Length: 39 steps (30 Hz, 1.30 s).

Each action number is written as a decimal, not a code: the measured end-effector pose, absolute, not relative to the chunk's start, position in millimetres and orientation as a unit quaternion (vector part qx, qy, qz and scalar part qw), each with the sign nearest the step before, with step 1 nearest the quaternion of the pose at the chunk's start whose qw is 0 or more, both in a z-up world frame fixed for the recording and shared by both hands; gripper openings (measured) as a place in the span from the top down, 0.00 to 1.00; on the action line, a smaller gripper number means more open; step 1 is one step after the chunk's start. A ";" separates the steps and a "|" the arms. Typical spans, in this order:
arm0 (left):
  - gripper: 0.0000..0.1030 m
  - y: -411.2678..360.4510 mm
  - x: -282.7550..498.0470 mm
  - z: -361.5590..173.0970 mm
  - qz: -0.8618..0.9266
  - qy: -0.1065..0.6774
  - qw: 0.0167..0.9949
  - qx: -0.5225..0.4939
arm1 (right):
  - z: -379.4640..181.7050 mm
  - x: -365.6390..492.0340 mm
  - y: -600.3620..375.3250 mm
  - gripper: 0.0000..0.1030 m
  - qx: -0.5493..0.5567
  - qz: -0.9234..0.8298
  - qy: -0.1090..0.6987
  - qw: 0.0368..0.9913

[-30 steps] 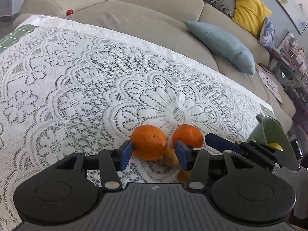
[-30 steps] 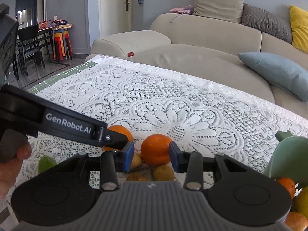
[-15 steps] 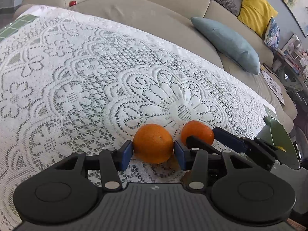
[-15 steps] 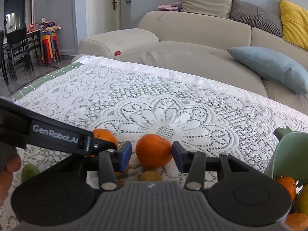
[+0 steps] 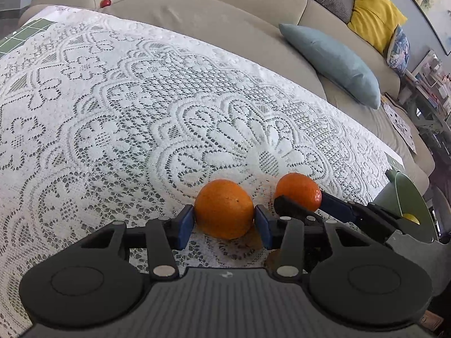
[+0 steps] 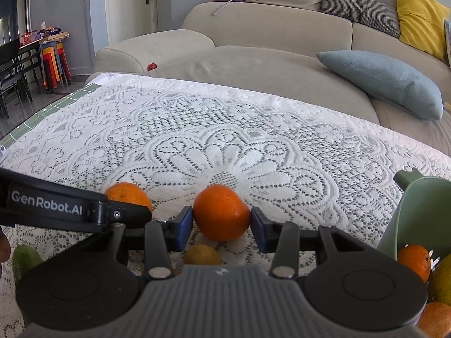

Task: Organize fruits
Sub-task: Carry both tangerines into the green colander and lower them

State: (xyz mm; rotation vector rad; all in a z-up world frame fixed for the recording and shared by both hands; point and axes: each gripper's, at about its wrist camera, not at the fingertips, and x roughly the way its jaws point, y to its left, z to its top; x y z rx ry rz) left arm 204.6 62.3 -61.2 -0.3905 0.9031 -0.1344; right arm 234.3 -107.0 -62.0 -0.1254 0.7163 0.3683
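Two oranges lie side by side on the white lace tablecloth [image 5: 141, 107]. My left gripper [image 5: 224, 221] is shut on the left orange [image 5: 224, 208], with a blue pad against each side. My right gripper [image 6: 221, 224] has the right orange [image 6: 221, 211] between its pads; its jaws are closing and both pads touch the fruit. In the left wrist view the right gripper's fingers [image 5: 332, 205] flank that same orange [image 5: 298, 191]. In the right wrist view one of the left gripper's fingers [image 6: 129, 214] covers part of the left orange [image 6: 126, 194].
A green bowl [image 6: 417, 211] at the right holds an orange [image 6: 414, 262] and other fruit. A small yellowish fruit [image 6: 201, 255] lies under the right gripper and a green fruit [image 6: 25, 259] at the near left. A beige sofa [image 6: 253, 64] runs behind the table.
The left jaws have narrowed until the pads meet the left orange. The right jaws widened, then narrowed onto the right orange. The small fruits under the left gripper are now mostly hidden.
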 end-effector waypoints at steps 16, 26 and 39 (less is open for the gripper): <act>0.50 68.7 180.0 -27.4 -0.052 0.383 0.900 -0.202 | -22.6 207.0 -119.9 0.60 -0.043 0.204 0.297 0.932; 0.51 47.5 156.6 8.5 -0.088 0.340 0.916 -0.194 | 14.1 166.5 -140.5 0.60 -0.069 0.213 0.258 0.940; 0.51 -10.7 146.2 32.6 -0.146 0.324 0.920 -0.167 | 41.8 131.9 -209.9 0.60 -0.073 0.173 0.243 0.952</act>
